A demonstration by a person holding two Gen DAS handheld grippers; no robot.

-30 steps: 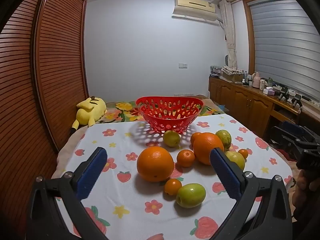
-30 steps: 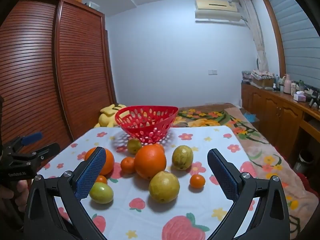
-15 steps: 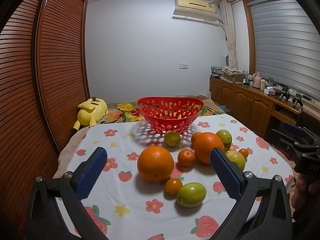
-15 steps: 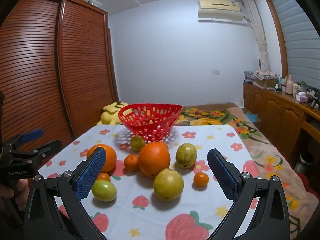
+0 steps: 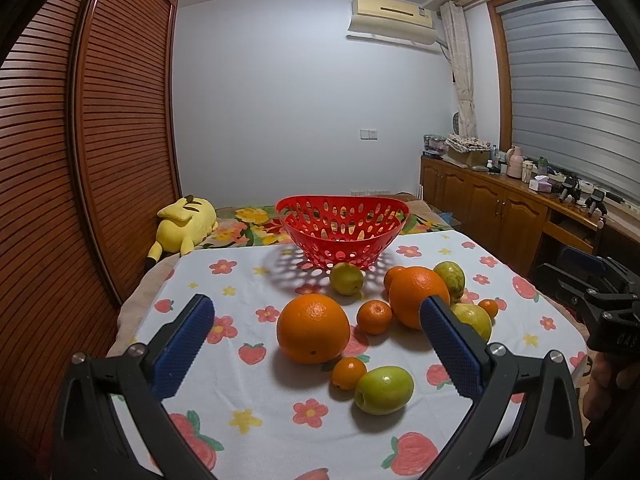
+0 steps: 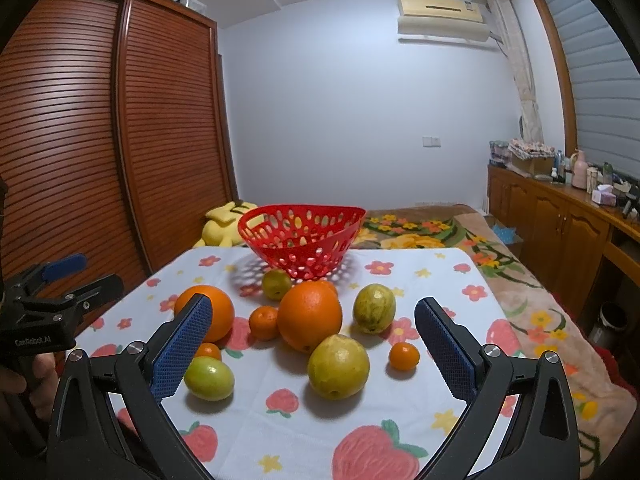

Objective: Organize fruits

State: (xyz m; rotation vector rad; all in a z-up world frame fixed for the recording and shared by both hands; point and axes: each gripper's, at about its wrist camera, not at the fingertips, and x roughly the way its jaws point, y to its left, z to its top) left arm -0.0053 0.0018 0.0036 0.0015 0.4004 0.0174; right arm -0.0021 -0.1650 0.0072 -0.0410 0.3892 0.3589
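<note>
I am holding both claws wide apart over the near edge of the table, and neither is gripping or touching anything. My left gripper [image 5: 316,320] is framing the nearest large orange [image 5: 313,329] between its blue pads [image 5: 184,344], with open air on either side. My right gripper [image 6: 312,320] is hanging spread above a yellow-green fruit [image 6: 338,366] and a second large orange [image 6: 310,316].

The fruits are sitting loose in a cluster on the flower-and-strawberry tablecloth [image 5: 248,420], just in front of the red perforated basket [image 5: 343,231], which is standing upright near the far edge with nothing visible inside. A small green fruit [image 5: 346,278] is lying just beside the basket's base. A green jujube-like fruit [image 5: 384,390] and a small tangerine [image 5: 348,373] are touching each other closest to me. The cloth to the left of the cluster is bare, giving room to move. A slatted wooden wardrobe [image 5: 80,160] is standing along the left side.
</note>
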